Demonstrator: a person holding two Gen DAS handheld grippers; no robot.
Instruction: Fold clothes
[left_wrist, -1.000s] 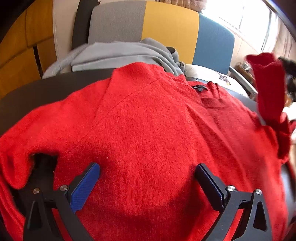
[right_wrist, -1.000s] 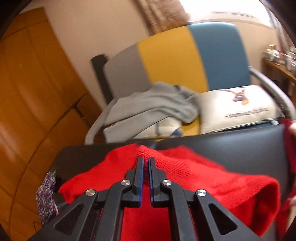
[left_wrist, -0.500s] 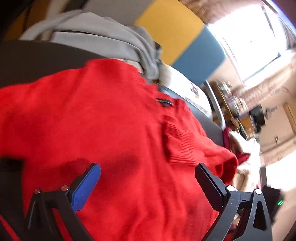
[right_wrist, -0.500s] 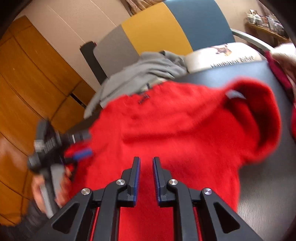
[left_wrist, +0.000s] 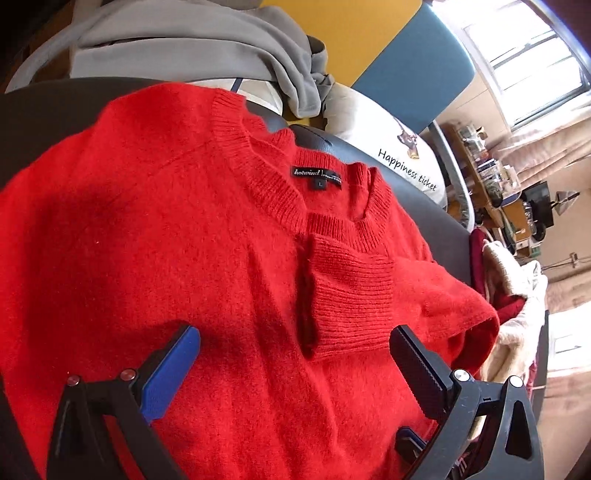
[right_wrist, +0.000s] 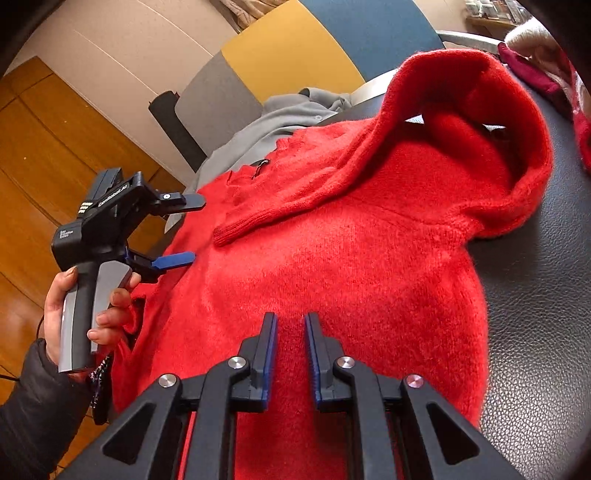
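Red sweater (left_wrist: 229, 258) spread flat across black counter (right_wrist: 535, 332), filling most of both frames. Neck hole with a small black label (left_wrist: 317, 173) near the top middle of the left wrist frame, pointing toward the chair. One sleeve folded across the front, with its ribbed cuff (left_wrist: 347, 302) lying in the middle of the left wrist frame, just below the neck. Same sleeve (right_wrist: 461, 122) seen in the upper right of the right wrist frame, bent in a tall loop and lifted a little off the counter at the bend. Left gripper (left_wrist: 295, 363) at the bottom of its frame, wide open, hovering over the sweater with nothing held; cuff sitting between and just beyond the two fingers. Left gripper (right_wrist: 186, 229) also seen at the left edge of the right wrist frame, held in a hand (right_wrist: 85, 306) over the sweater's side. Right gripper (right_wrist: 291, 347) at the bottom of its frame, open just a little, empty, right above the lower part of the sweater. Grey hoodie (left_wrist: 192, 40) piled on a chair (left_wrist: 413, 62) in yellow and blue at the top. White pillow (left_wrist: 391, 155) with writing beside the hoodie. More clothes (left_wrist: 513, 291) heaped at the right edge.
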